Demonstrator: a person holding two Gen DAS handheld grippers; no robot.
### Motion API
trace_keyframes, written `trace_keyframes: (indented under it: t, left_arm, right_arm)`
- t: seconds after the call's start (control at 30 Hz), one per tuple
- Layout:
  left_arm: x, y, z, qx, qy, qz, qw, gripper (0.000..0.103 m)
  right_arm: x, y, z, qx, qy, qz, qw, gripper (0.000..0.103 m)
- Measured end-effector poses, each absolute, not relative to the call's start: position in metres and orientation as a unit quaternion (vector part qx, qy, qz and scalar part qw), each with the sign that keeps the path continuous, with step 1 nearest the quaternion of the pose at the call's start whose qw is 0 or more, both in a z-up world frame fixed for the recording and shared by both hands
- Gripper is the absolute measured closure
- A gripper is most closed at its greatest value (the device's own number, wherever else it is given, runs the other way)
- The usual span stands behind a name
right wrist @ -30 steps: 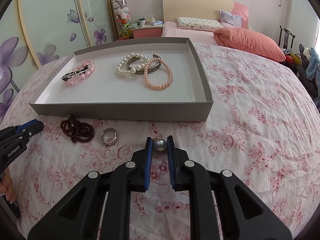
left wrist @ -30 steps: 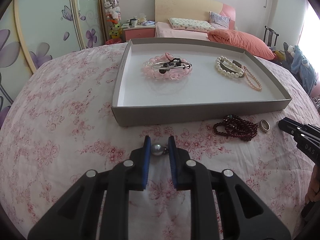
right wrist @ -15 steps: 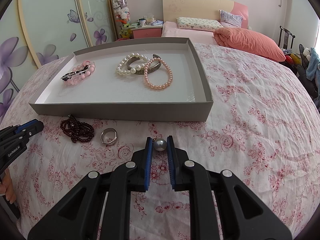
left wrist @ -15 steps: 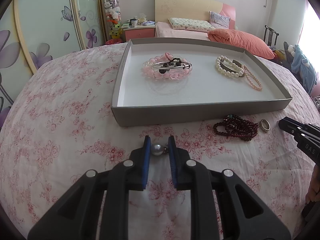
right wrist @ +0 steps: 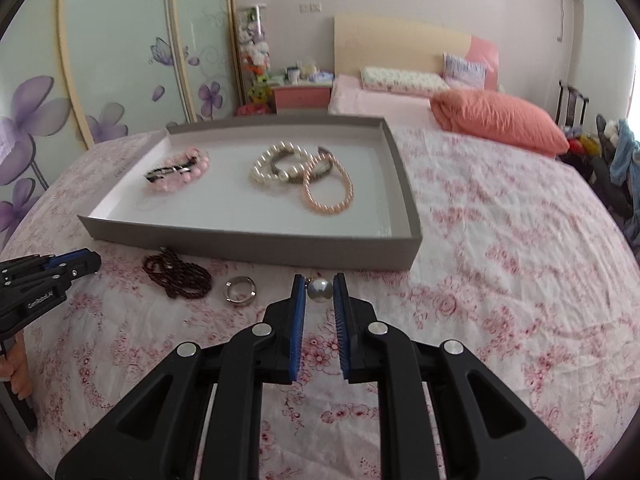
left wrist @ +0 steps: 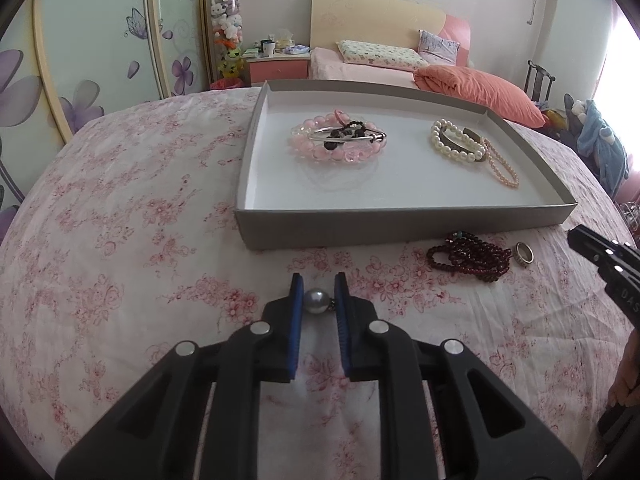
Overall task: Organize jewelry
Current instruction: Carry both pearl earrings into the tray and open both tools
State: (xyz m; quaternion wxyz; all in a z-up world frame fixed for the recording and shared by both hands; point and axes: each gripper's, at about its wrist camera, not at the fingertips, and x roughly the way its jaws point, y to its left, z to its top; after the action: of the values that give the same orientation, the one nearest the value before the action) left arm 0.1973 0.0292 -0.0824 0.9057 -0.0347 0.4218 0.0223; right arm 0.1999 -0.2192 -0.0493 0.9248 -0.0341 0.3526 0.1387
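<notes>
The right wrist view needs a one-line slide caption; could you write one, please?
Right gripper holds a pearl before the tray; beads and ring lie outside.

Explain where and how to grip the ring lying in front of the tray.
Probably the band of the ring on its right side, coming from above. It lies nearly flat with the hole up, so one finger can go inside and one outside. The beads crowd its left side.

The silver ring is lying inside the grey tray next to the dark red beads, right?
Not quite. The silver ring is next to the dark red beads, but both lie on the flowery bedspread in front of the grey tray, not inside it. The right wrist view shows this.
</notes>
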Motion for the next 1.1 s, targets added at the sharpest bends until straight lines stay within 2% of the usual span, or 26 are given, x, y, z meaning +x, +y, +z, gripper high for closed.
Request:
trace_keyframes:
  t: [0.23,0.4,0.63,1.1]
  left_arm:
    - [0.176,0.040,-0.064,-0.054,0.377,0.018,0.925,0.087]
    - [0.152,0.038,-0.045,-0.047,0.316,0.003,0.948,0.087]
    - [0.139,0.025,-0.024,-0.041,0.273,-0.004,0.961,0.087]
    - [0.147,0.005,0.014,-0.041,0.219,-0.010,0.975,0.087]
  right_arm:
    - [0.185,-0.217,-0.026,-0.032,0.311,0.153,0.938,0.088]
    - [0.180,-0.214,-0.023,-0.033,0.307,0.158,0.938,0.088]
    - [0.177,-0.217,-0.018,-0.018,0.296,0.160,0.941,0.088]
    - [0.161,-0.208,0.033,0.014,0.179,0.175,0.968,0.088]
